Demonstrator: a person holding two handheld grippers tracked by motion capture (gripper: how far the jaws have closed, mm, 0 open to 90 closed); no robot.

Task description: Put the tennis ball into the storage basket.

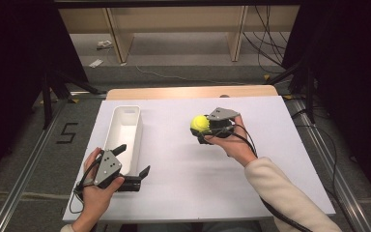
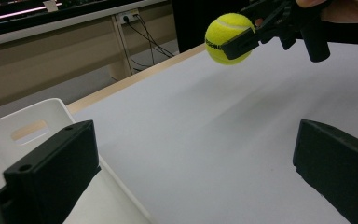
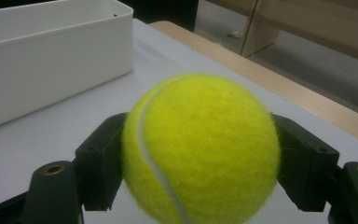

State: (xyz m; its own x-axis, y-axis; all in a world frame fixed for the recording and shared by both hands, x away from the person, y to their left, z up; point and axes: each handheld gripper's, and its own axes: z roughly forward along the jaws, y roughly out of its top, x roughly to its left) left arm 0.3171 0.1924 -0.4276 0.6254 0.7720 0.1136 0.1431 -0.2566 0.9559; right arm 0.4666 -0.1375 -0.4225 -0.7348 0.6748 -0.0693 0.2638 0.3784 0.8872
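With the tennis ball (image 1: pixel 199 123) pinched in the right tongs (image 1: pixel 204 126) and the left tongs (image 1: pixel 134 165) spread, the ball is best carried level, probably toward the white bin (image 1: pixel 136 112), and released low.

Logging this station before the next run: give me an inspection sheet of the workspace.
Surface: white sheet over wooden table, flat.
Job's things: yellow felt tennis ball, lifted off the sheet; long white plastic bin at left, looks empty.
Clutter: nothing seen on the sheet.
Grippers: right gripper clamps the ball; left gripper open, beside the bin's near end.
Cables: black gripper cable trails off the near edge.
Surroundings: wooden shelving, floor wires.
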